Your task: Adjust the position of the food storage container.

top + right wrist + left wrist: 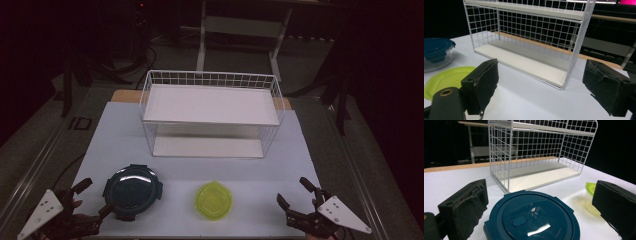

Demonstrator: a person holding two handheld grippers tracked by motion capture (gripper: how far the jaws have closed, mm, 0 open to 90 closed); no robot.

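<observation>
Two round containers sat on the near part of the white desk (pixel 300 150): one dark teal lidded container (pixel 132 191) at the left and one smaller yellow-green lidded container (pixel 213 199) just right of it, the two near each other but apart. Both lay flat with lids facing up; being round, neither had a long axis, though the teal lid carried four clip tabs sticking out around its rim. Behind them stood one white two-shelf wire rack (pixel 210 107), its long side running across the desk. The left hand-held gripper (pixel 90 197) rested at the near left corner, just beside the teal container, its jaws spread wide and holding nothing. The right hand-held gripper (pixel 296 192) sat at the near right corner, well apart from the yellow-green container, likewise released and empty. The high view gave the whole layout and showed both lids as full circles. The left gripper view looked low across the teal lid (pixel 531 217), showing an oval recess in its top and the container lying between the two black pads without contact, with the yellow-green one (pixel 591 195) partly hidden behind one jaw. The right gripper view showed the teal container's (pixel 436 53) clear wall beneath its lid, and the rack's (pixel 529 37) lower shelf straight ahead.
</observation>
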